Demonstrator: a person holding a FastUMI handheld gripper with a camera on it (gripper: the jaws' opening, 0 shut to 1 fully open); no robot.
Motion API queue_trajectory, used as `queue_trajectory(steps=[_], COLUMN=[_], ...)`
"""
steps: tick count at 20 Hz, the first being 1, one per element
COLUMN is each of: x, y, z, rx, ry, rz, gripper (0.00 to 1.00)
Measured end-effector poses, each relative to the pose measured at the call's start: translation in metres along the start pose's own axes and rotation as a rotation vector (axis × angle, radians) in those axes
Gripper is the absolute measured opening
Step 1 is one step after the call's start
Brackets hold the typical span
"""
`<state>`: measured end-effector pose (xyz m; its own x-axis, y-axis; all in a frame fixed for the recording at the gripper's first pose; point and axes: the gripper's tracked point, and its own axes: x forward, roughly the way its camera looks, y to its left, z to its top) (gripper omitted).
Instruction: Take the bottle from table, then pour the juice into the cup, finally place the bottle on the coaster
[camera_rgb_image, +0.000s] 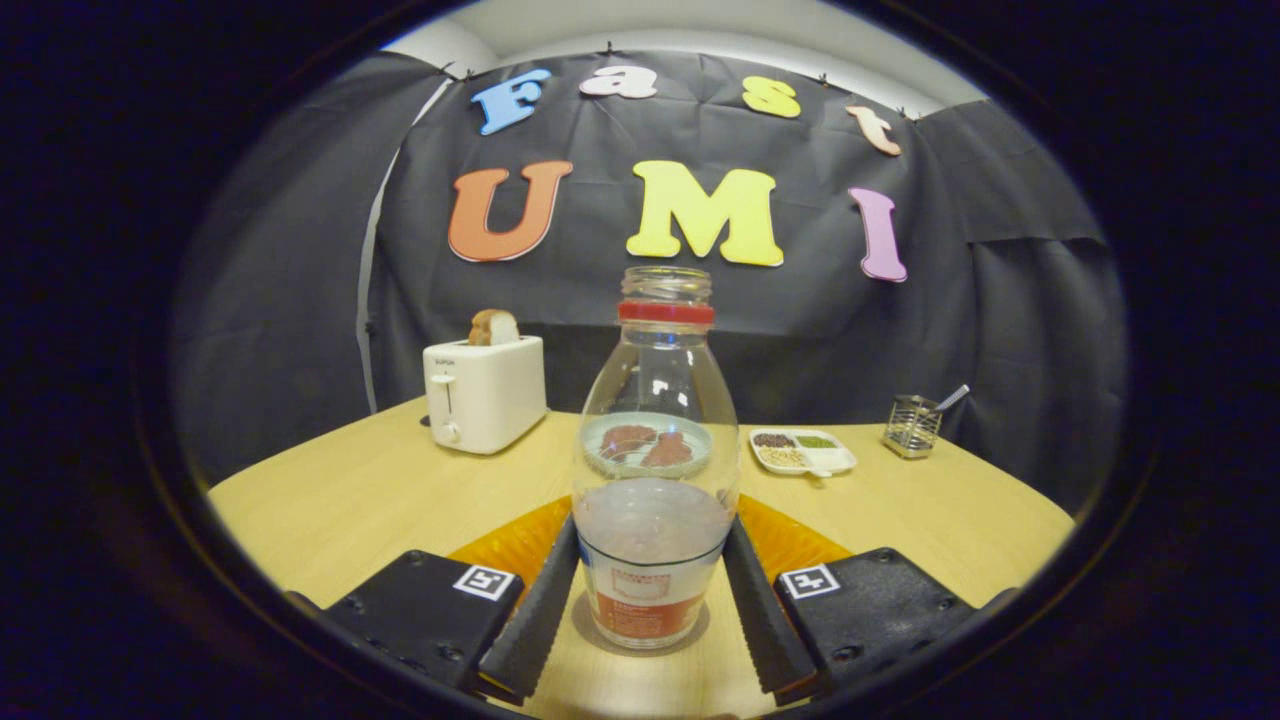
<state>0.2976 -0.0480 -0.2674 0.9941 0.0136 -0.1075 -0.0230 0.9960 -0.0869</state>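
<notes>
Clear bottle (655, 470) standing upright on the wooden tabletop (340, 500), between the 2 fingers of the hand-held gripper (650, 590). Both ribbed finger pads (535, 610) lie against the bottle's lower sides, at the height of its label, so the fingers appear clamped on it. The bottle has a red ring below its open mouth and holds pale liquid in its lower part. An orange coaster (510, 545) lies just behind the bottle's base, showing on either side of it. Seen through the glass, a plate (645, 445) with brown food sits farther back. Beyond it: a white toaster (485, 393) holding a bread slice (494, 327), a divided snack dish (802, 451), and a wire holder (912, 426) with a utensil.
</notes>
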Motion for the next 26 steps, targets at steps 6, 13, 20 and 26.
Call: queue_trajectory(steps=[6,13,20,26], x=[-0.003,-0.023,-0.061,-0.097], y=[0.009,0.008,0.003,-0.004], z=[-0.005,-0.002,0.035,0.078], rx=[-0.010,0.014,0.041,0.066], ry=[0.008,0.023,0.000,-0.051], rz=[0.034,0.028,0.038,0.045], gripper=[0.90,1.00,1.00,1.00])
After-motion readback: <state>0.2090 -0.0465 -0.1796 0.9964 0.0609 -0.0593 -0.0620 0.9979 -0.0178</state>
